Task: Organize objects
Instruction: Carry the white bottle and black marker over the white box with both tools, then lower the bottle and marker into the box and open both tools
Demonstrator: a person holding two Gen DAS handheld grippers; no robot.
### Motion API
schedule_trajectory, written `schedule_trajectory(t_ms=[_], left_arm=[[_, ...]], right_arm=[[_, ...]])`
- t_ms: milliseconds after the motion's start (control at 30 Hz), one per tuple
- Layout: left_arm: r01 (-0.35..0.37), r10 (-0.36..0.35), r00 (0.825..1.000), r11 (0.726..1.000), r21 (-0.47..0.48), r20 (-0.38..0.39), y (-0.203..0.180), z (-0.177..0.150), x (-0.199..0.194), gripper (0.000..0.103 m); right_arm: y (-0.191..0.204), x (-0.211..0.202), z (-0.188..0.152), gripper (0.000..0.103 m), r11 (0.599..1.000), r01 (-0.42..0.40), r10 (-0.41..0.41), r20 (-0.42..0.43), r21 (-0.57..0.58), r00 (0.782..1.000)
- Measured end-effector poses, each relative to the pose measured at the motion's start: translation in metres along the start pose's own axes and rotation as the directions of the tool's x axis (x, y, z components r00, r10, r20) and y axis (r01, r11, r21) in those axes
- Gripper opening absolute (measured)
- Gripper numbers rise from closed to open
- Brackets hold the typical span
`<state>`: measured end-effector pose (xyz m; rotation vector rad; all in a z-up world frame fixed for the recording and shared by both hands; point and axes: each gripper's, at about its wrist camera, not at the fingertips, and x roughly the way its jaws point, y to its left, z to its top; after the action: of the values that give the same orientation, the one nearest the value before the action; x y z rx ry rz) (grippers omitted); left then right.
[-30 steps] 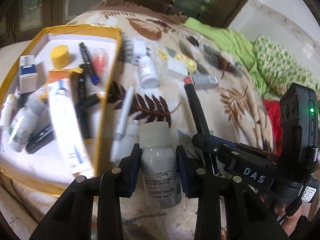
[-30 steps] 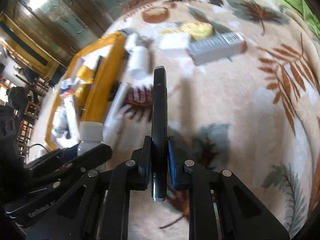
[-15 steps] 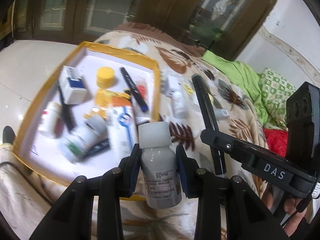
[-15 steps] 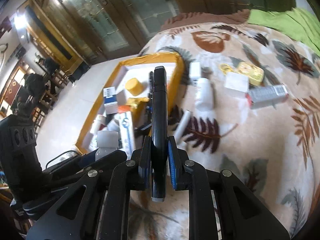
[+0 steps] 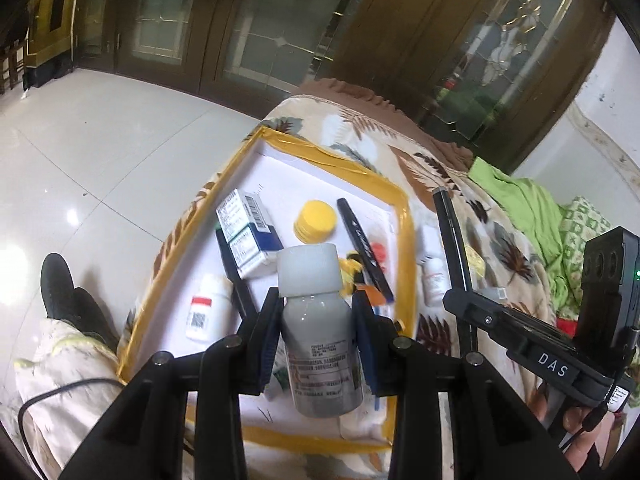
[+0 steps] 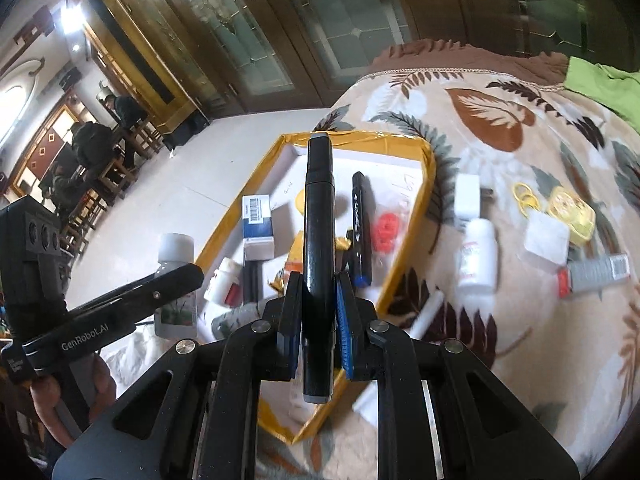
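Both loads are over the yellow-rimmed box (image 5: 402, 216) now: the left gripper (image 5: 316, 344) has its fingers clamped on a grey bottle (image 5: 320, 344), the right gripper (image 6: 318, 320) pinches a black pen (image 6: 318, 240). Inside the box lie cartons, a yellow cap and markers. A white bottle (image 6: 476, 256), pads and a tube wait on the bed (image 6: 500, 128).

Left gripper (image 5: 316, 334) jaws clamped; right gripper (image 6: 318, 320) jaws clamped, both angled down.
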<state>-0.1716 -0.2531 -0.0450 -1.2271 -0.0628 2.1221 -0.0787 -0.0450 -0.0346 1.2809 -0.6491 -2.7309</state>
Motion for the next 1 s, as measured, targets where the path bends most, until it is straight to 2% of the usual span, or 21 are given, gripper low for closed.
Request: schedule_trajectory(t_ms=[300, 633, 700, 1000], left_arm=[[-0.047, 0.049, 0.998, 0.998, 0.046, -0.033, -0.004, 0.027, 0.039, 0.035], [-0.167, 0.167, 0.986, 0.983, 0.076, 0.011, -0.002, 0.041, 0.081, 0.035], [-0.167, 0.168, 0.986, 0.983, 0.072, -0.016, 0.003, 0.039, 0.091, 0.035], [-0.181, 0.187, 0.981, 0.978, 0.105, -0.045, -0.002, 0.036, 0.106, 0.035]], right_arm=[[-0.019, 0.036, 0.025, 0.015, 0.999, 0.010, -0.009, -0.034, 0.037, 0.999], [-0.037, 0.061, 0.042, 0.015, 0.997, 0.031, -0.028, -0.043, 0.068, 0.999], [-0.038, 0.066, 0.045, 0.015, 0.997, 0.039, -0.037, -0.040, 0.065, 0.999], [-0.039, 0.088, 0.050, 0.015, 0.995, 0.079, -0.076, -0.053, 0.055, 0.996]])
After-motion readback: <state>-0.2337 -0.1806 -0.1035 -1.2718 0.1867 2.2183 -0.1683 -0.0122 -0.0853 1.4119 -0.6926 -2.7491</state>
